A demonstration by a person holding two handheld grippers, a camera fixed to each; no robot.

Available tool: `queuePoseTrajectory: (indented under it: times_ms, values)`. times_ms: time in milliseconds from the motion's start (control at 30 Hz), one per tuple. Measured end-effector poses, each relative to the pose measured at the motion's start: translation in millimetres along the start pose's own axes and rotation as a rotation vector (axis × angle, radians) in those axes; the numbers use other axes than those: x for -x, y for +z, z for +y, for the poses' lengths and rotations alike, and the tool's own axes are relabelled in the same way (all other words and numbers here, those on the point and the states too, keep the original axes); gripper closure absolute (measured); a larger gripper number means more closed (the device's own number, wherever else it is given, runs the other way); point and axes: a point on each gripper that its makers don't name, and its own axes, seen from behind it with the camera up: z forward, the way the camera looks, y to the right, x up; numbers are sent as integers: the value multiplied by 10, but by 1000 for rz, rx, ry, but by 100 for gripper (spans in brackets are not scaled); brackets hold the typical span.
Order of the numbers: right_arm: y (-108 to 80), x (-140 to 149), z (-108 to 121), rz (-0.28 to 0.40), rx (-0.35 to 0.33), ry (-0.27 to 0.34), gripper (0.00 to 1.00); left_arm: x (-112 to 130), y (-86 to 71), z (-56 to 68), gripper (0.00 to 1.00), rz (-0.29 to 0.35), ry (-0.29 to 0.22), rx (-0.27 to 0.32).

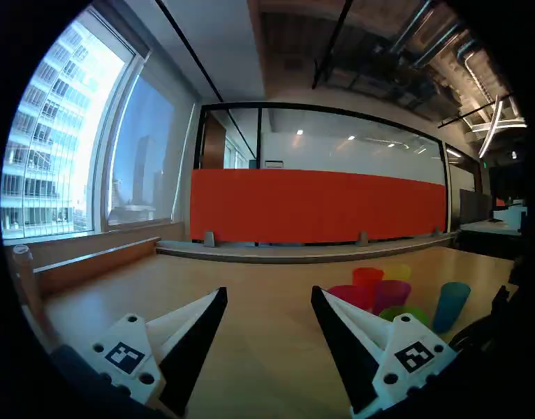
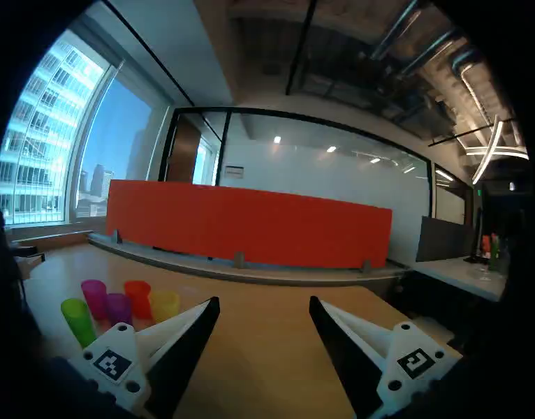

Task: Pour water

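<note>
Several coloured plastic cups stand in a cluster on the wooden table. In the left gripper view the cluster lies to the right: a red cup, a yellow cup, a purple cup, a blue cup. My left gripper is open, level with the table, left of those cups, with nothing between its fingers. In the right gripper view a green cup, a magenta cup, a red cup and a yellow cup stand to the left. My right gripper is open and holds nothing.
An orange divider panel runs along the table's far edge. Large windows are at the left, with a wooden ledge below. Another desk with a dark monitor stands at the right.
</note>
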Motion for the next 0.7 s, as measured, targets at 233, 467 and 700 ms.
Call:
queuePoseTrajectory:
  times_ms: [233, 467, 700]
  values:
    - [14, -3, -56, 1, -3, -7, 1, 62, 19, 13, 11, -18, 21, 3]
    - [27, -2, -80, 1, -4, -9, 1, 58, 27, 28, 11, -20, 27, 4]
    - [33, -23, -54, 5, -7, -10, 1, 68, 24, 35, 11, -19, 31, 5]
